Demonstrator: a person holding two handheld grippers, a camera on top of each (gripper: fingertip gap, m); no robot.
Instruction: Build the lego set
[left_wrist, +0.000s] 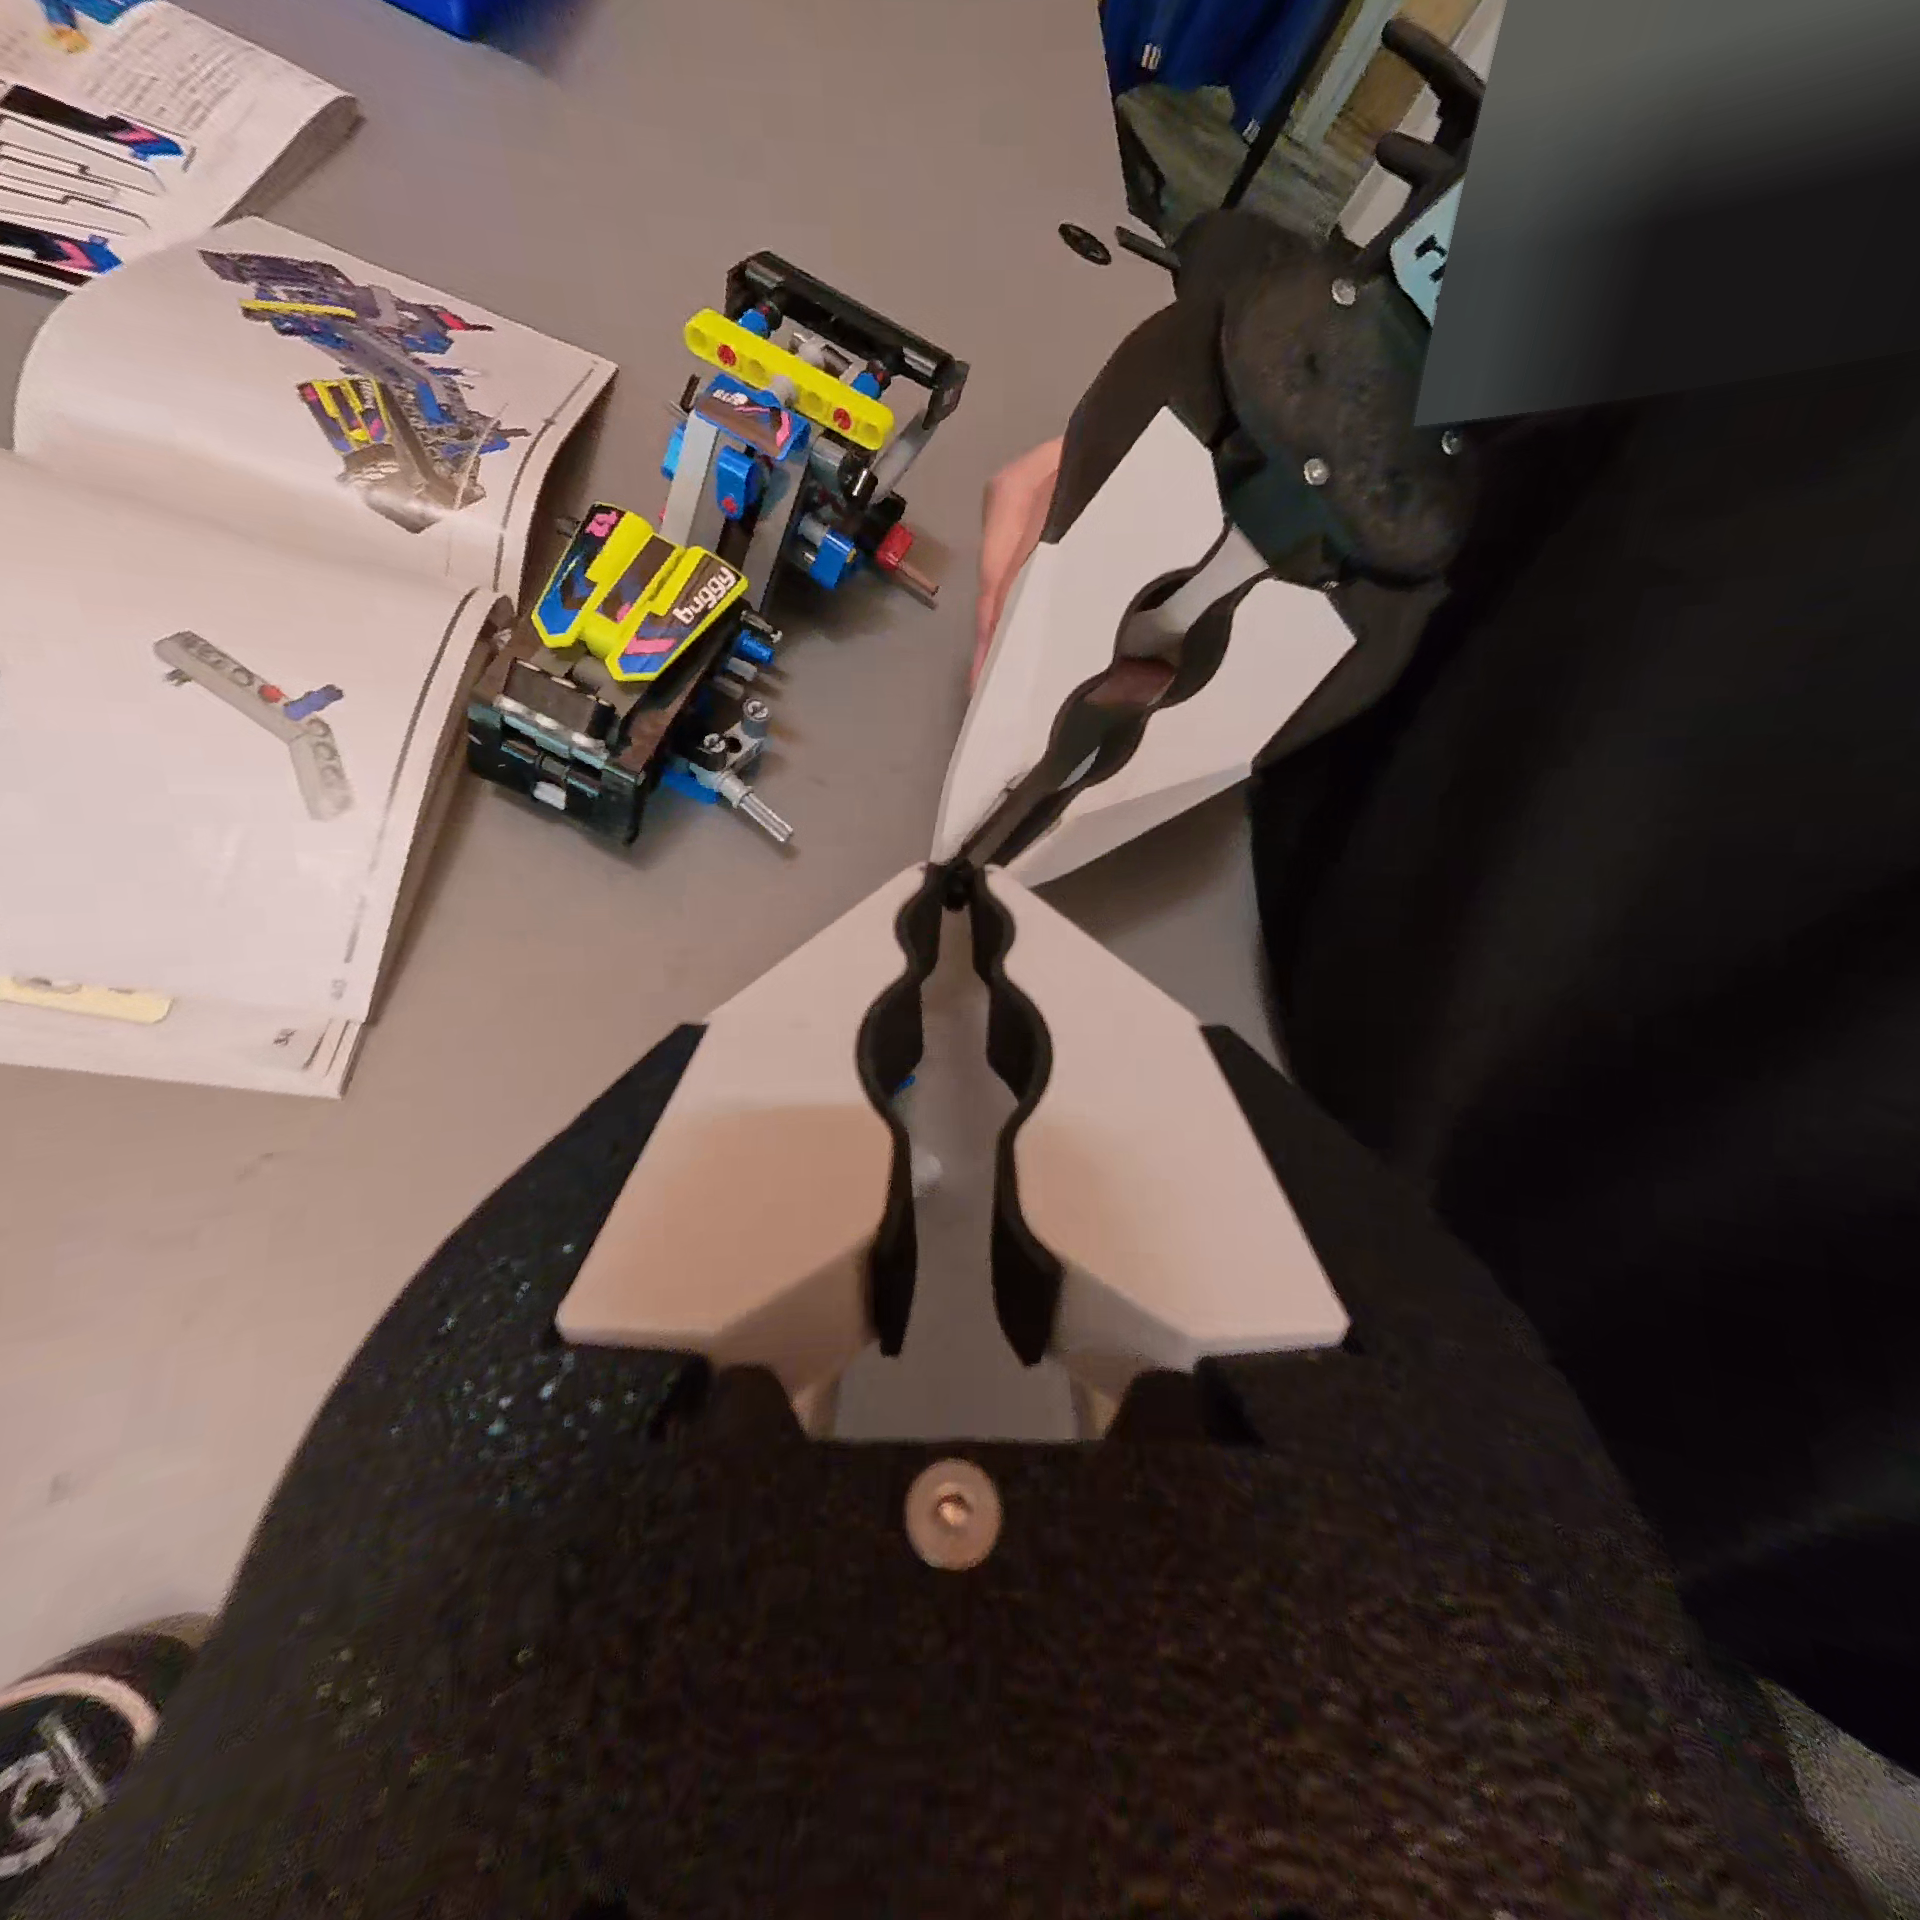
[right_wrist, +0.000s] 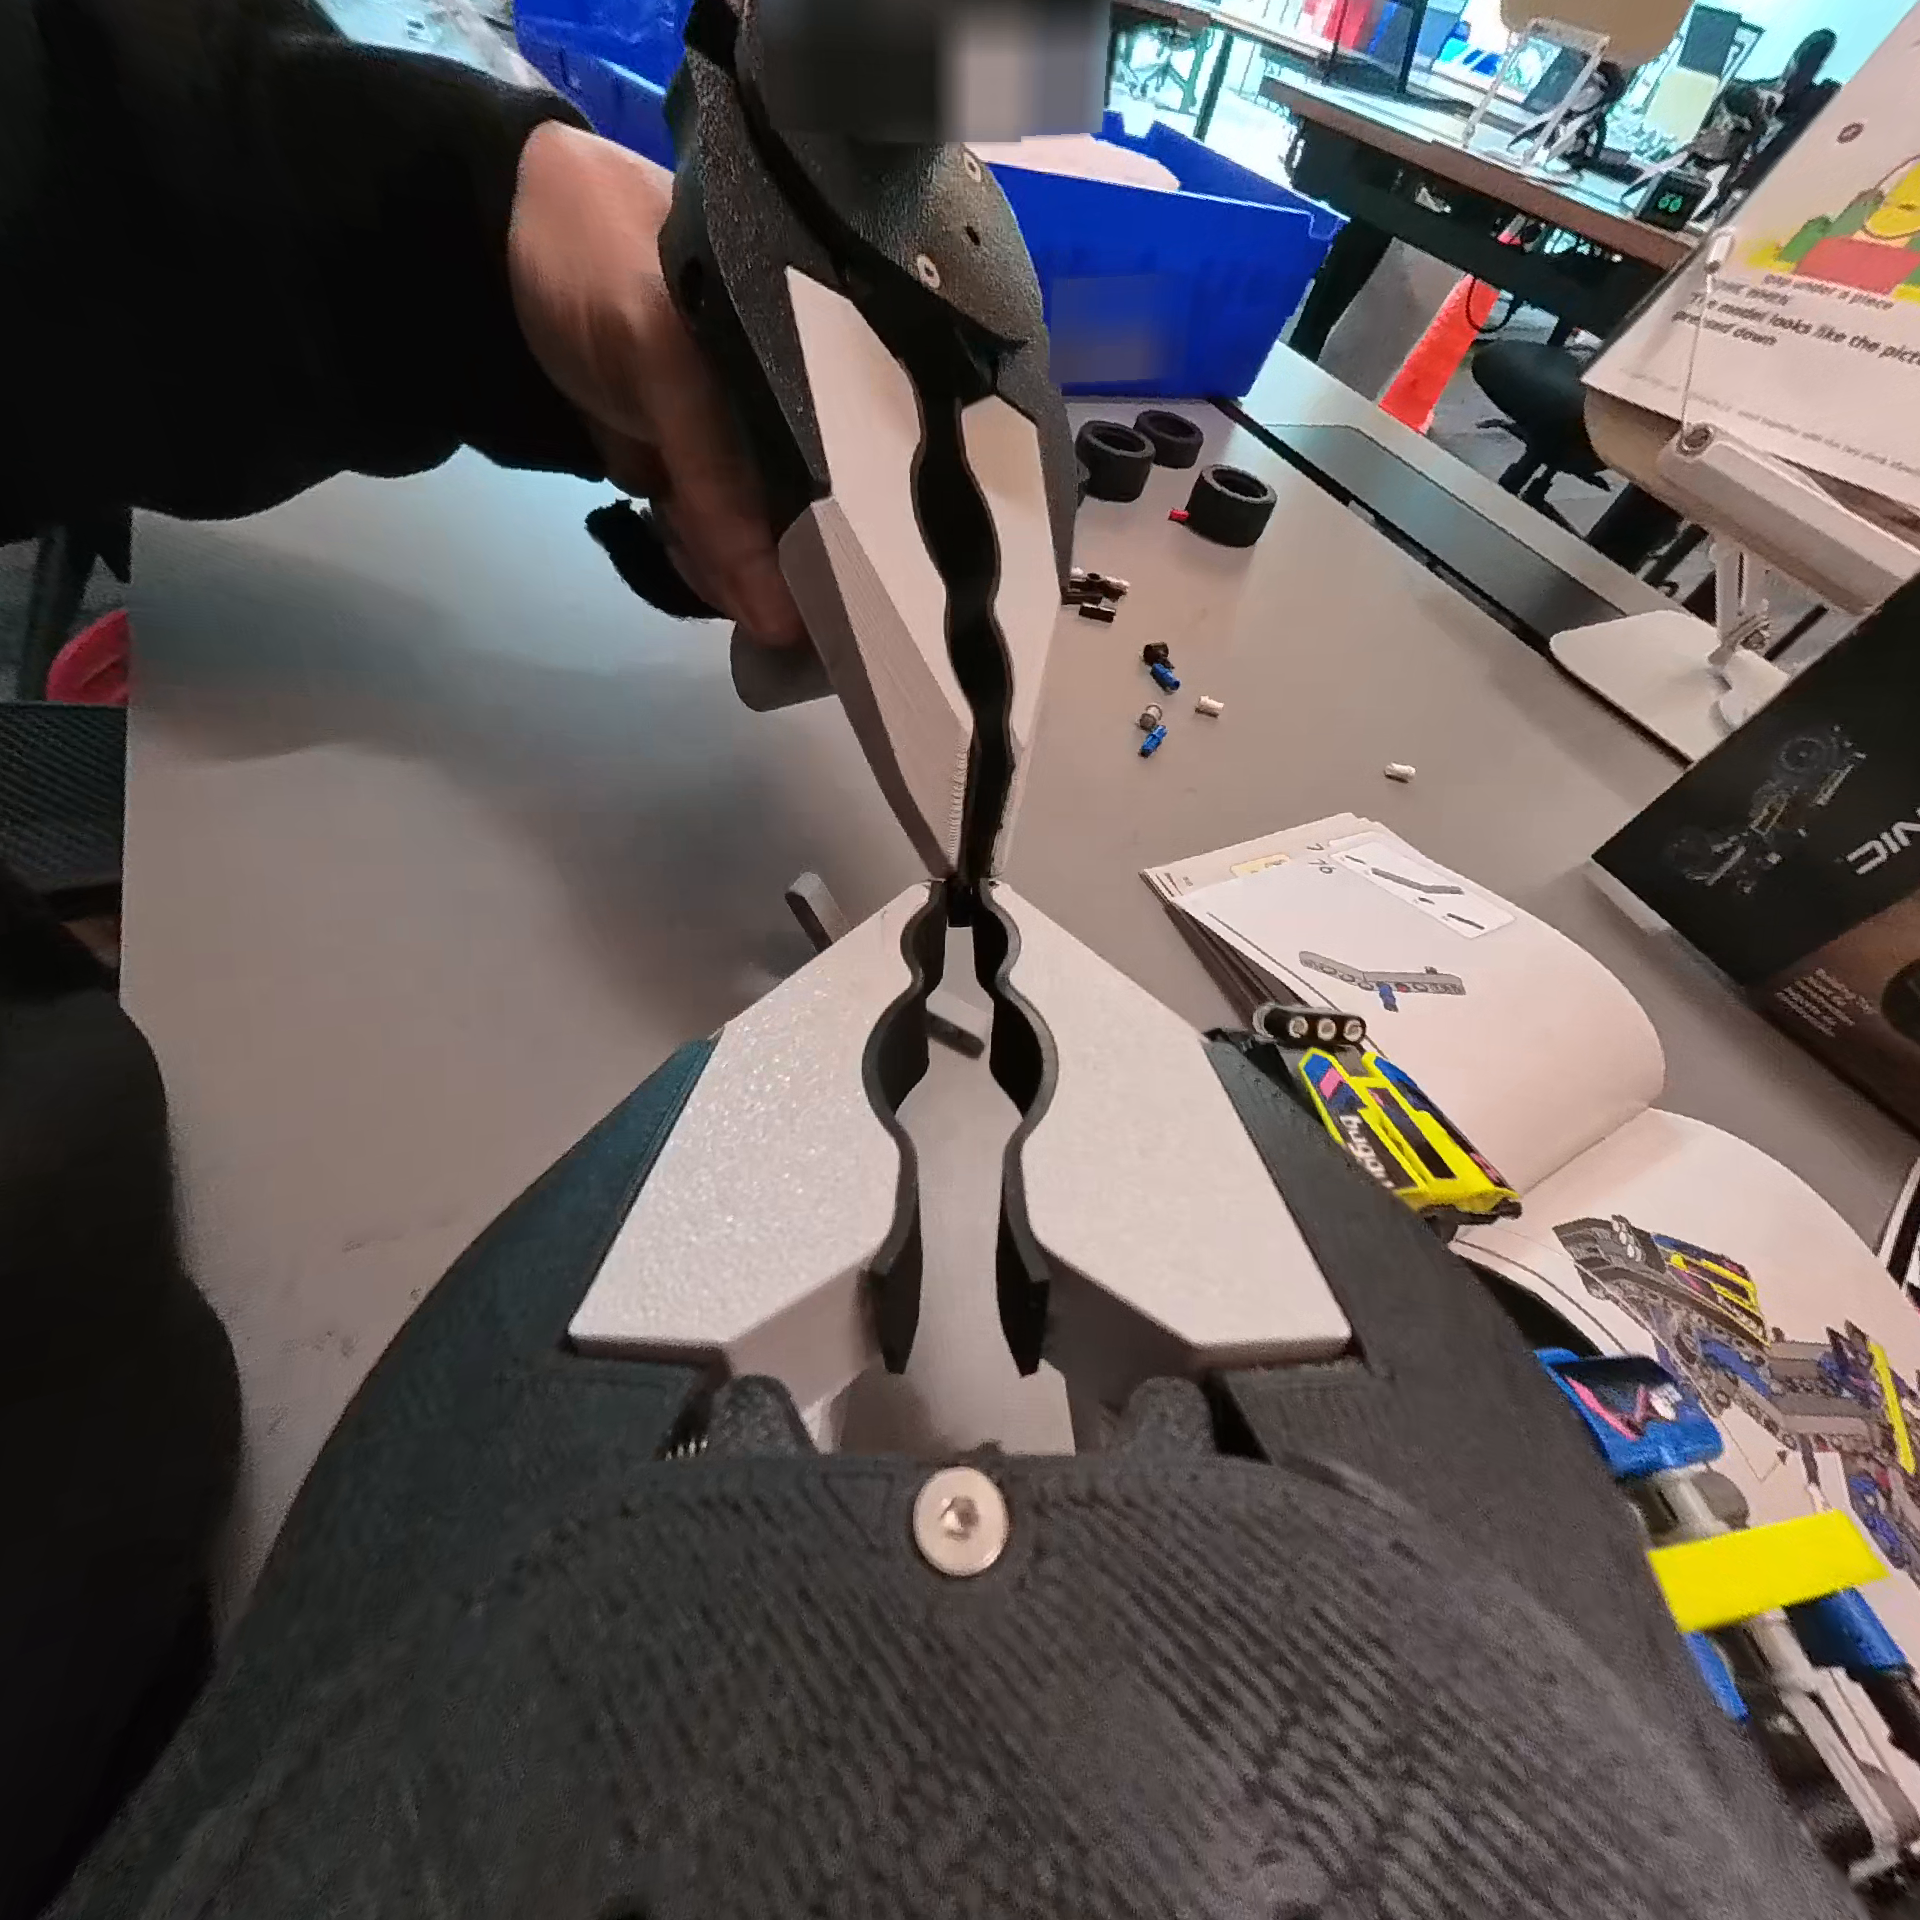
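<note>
Grip state: we are reading both tools as pressed together. The left gripper (left_wrist: 951, 896) and the right gripper (right_wrist: 961, 906) are meeting tip to tip above the grey table (left_wrist: 623, 125), and a small black piece (right_wrist: 958, 916) is sitting right at that junction. It appears to be pinched from both sides, though it is too small for us to be certain of pad contact on either side.

Handling: in our judgement, a two-sided pinch on so small a piece calls for the two tool axes to be held in line. Any twist or sideways pull could flick it out.

Position: the piece is hanging clear of the table, just beside the half-built yellow, blue and black buggy model (left_wrist: 686, 582). An open instruction booklet (left_wrist: 208, 727) is lying on the model's far side.

Containers:
- Blue bin (right_wrist: 1143, 291) – standing at the far table edge. Something pale is showing above its rim, but we cannot identify it.
- Black box (right_wrist: 1766, 883) – standing closed, so its contents are hidden.

Loose on the table are three black tyres (right_wrist: 1231, 504) and a scatter of small pins (right_wrist: 1158, 675), well apart from both bin and box.
</note>
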